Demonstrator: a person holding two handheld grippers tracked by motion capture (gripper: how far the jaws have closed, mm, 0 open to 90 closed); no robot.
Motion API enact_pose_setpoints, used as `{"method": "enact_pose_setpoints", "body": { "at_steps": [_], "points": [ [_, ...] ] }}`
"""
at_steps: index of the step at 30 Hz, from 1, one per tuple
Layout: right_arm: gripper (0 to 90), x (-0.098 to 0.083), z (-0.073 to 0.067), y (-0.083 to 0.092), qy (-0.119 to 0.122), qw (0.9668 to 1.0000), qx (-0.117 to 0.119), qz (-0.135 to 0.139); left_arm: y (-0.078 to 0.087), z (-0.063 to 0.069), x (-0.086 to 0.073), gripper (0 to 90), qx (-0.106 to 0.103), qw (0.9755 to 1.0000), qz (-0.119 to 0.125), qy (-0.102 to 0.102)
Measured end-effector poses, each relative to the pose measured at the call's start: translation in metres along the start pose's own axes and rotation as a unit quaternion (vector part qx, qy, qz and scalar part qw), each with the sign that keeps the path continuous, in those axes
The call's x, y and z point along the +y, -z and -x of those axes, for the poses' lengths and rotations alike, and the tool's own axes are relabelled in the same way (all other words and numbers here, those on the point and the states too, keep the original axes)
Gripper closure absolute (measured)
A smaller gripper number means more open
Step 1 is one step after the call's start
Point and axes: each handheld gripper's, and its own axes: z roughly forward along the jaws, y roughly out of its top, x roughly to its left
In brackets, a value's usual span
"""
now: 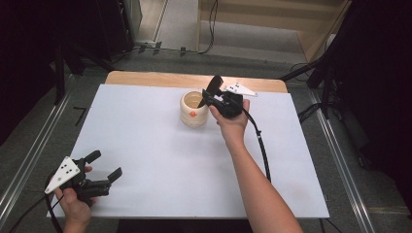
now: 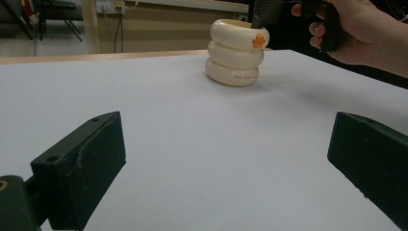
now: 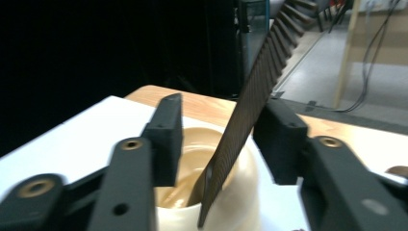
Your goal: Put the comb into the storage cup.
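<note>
White table point(image 1: 145, 145); R gripper point(image 3: 219, 130) view reveals comb point(image 3: 250, 96) ridges, jaws apart.

bare forearms, blk grippers point(image 1: 103, 171), white triangular plates point(image 1: 63, 173), blk cables point(image 1: 262, 145)

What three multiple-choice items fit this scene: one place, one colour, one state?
1. Where is the black comb? A in the cream holder; B flat on the table; C on the floor.
2. Colour of the holder's mark? A blue; B orange; C green.
3. The left gripper jaws? A shut on a cup; B open, empty; C shut, empty.
Answers: 1 A, it stands inside the rim; 2 B, the mark on the top ring is orange; 3 B, jaws wide apart over bare sheet.
</note>
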Motion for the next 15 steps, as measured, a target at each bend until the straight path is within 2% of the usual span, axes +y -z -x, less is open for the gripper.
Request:
{"method": "enact_pose_setpoints", "body": {
  "at_steps": [2, 6, 9, 12, 15],
  "points": [
    [43.5, 0.000, 0.002, 0.002, 0.008, 0.9999, -0.008, -0.004, 0.000, 0.000, 0.000, 0.0, 0.002, 1.0000, -0.001, -0.001],
    [31.4, -0.002, 0.004, 0.005, 0.021, 0.9993, -0.026, -0.013, -0.001, 0.001, 0.000, 0.0, 0.003, 1.0000, -0.002, -0.001],
    [26.2, -0.004, 0.006, 0.010, 0.012, 0.9993, -0.027, -0.024, -0.001, 0.001, 0.000, 0.0, 0.003, 1.0000, -0.002, -0.001],
    [19.4, -0.006, 0.007, 0.014, 0.018, 0.9991, -0.022, -0.033, -0.001, 0.001, 0.000, 0.0, 0.004, 1.0000, -0.002, -0.001],
    [12.9, -0.007, 0.009, 0.018, 0.013, 0.9992, -0.012, -0.035, -0.001, 0.001, 0.000, 0.0, 0.004, 1.0000, -0.002, -0.001]
  ]
}}
